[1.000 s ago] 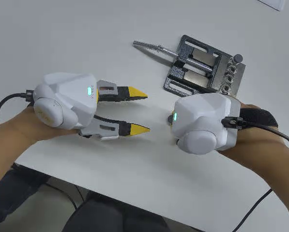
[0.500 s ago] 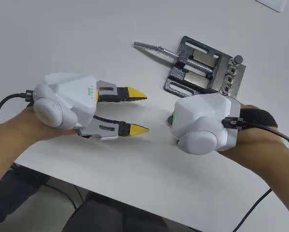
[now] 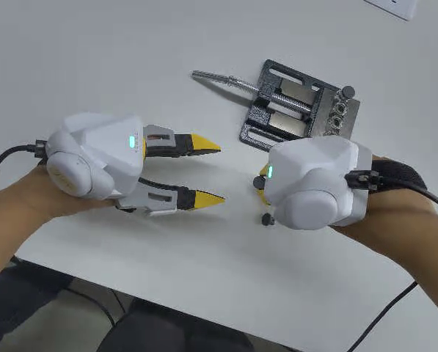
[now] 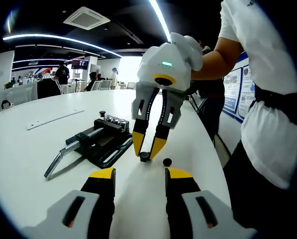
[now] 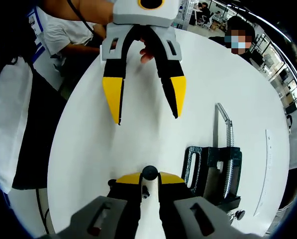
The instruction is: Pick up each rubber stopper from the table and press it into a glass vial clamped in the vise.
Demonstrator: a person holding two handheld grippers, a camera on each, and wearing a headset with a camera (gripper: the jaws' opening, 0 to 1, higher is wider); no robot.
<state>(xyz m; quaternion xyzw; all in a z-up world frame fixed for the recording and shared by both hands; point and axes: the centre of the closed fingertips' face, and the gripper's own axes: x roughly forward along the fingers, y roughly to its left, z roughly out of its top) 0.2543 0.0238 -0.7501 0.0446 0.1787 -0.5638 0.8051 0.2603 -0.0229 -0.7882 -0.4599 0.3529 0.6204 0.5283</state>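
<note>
A white worktop [image 3: 204, 44] stretches across an open office, with strip lights on a dark ceiling and people far behind in the two gripper views.

The right gripper [image 5: 149, 179] has its yellow-tipped fingers [image 5: 172, 179] drawn in to a narrow gap. A dark rubber stopper [image 5: 149, 173] sits pinched between the tips. The left gripper view shows this gripper pointing steeply down, with the stopper at the worktop. In the head view its white housing hides the fingers, and the stopper peeks out at the housing's left edge. A second stopper [image 3: 266, 218] lies loose on the worktop just beside the first, on the person's side, touched by nothing.

The left gripper [image 3: 207, 171] hovers to the left with its fingers [image 3: 205, 144] spread wide and nothing between them. It points toward the right gripper, well apart from both stoppers.

Beyond the right gripper lies the black vise [image 3: 288, 110], flat on the worktop, its jaws parted around a threaded screw. Its screw handle [image 3: 217, 78] sticks out to the left. At the vise's far end stands a row of small glass vials [image 3: 339, 117] in a silver block, with a dark stopper at the row's outer end. A long metal strip [image 4: 53, 118] lies flat farther off, past the vise.

The person's forearms come in from the bottom corners of the head view, and a black cable trails from each gripper.
</note>
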